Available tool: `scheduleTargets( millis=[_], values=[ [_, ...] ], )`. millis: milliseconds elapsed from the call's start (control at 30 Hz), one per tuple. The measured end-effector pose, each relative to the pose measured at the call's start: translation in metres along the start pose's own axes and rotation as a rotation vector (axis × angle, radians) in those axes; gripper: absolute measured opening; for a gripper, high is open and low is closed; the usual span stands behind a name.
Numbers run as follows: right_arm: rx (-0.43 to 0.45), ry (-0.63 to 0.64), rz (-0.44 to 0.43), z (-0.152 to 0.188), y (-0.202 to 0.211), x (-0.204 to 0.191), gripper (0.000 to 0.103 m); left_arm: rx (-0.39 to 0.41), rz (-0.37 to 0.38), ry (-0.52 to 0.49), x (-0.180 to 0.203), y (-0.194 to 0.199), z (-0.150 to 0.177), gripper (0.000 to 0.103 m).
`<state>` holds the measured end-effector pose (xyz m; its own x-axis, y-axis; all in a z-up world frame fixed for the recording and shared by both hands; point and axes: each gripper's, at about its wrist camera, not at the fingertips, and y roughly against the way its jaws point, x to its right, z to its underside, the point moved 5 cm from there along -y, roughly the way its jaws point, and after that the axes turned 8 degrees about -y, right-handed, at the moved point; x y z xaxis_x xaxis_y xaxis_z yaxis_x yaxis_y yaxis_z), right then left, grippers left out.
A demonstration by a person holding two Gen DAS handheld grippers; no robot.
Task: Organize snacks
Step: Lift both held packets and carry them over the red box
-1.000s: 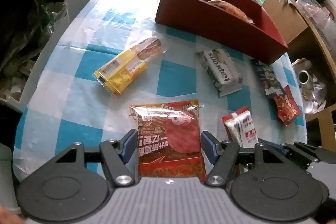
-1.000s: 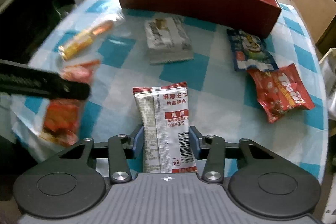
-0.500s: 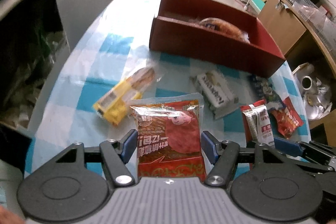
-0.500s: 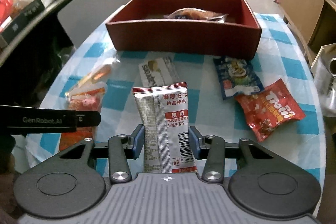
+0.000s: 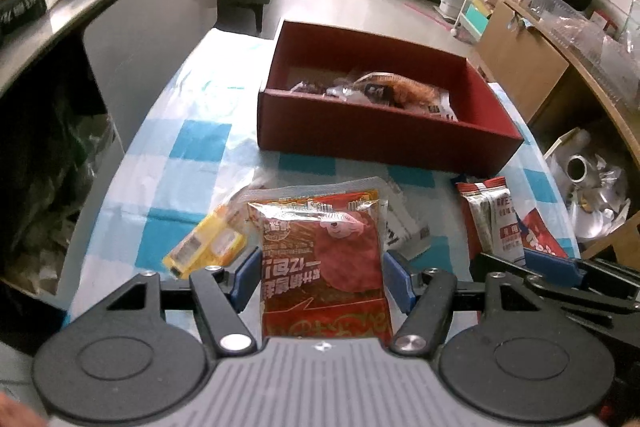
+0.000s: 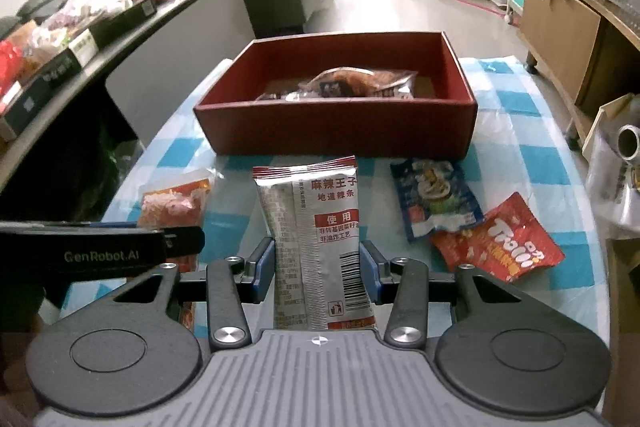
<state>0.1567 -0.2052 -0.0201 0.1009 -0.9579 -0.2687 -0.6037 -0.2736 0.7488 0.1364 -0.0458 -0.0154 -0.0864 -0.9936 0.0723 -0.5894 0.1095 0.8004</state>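
On the far part of the tabletop (image 6: pixel 516 99), which wears a blue and white checked cloth, sits a dark red box (image 6: pixel 340 131). A few clear snack bags (image 6: pixel 352 83) already lie inside it.

My left tongs (image 5: pixel 322 277) are clenched on a red snack pack (image 5: pixel 324 259). The blue pads press on both of its sides, and the pack sticks up in front of the camera, off the cloth. My right tongs (image 6: pixel 316 265) are clenched on a silver snack pack (image 6: pixel 316 243) with red bands at its ends and a bar code. It stands upright between the pads, also off the cloth.

Under my left tongs, near the left edge of the tabletop, lies a yellow snack bag (image 5: pixel 206 247). A white pack (image 5: pixel 404 227) peeks out just beside my red pack, partly hidden behind it.

From my right tongs I see a blue bag (image 6: pixel 436 203) lying in front of the right end of the box. A red bag (image 6: pixel 500 239) with white letters lies touching it, nearer the right edge. Both rest flat on the cloth.

To the left of the tabletop stands a dark counter (image 6: pixel 132 27) with bags and boxes piled on it.
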Motion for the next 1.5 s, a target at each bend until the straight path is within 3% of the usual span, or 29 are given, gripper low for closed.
scheduleTargets(
  millis=[800,1500],
  values=[
    [0.125,-0.095,-0.014,-0.059,-0.003,0.02,0.052,0.085,-0.044,-0.062,0.018,-0.018,-0.062,0.059],
    [0.165,-0.132,-0.013,-0.096,-0.019,0.031,0.052,0.122,-0.077,-0.077,0.025,-0.042,-0.105,0.059]
  ],
)
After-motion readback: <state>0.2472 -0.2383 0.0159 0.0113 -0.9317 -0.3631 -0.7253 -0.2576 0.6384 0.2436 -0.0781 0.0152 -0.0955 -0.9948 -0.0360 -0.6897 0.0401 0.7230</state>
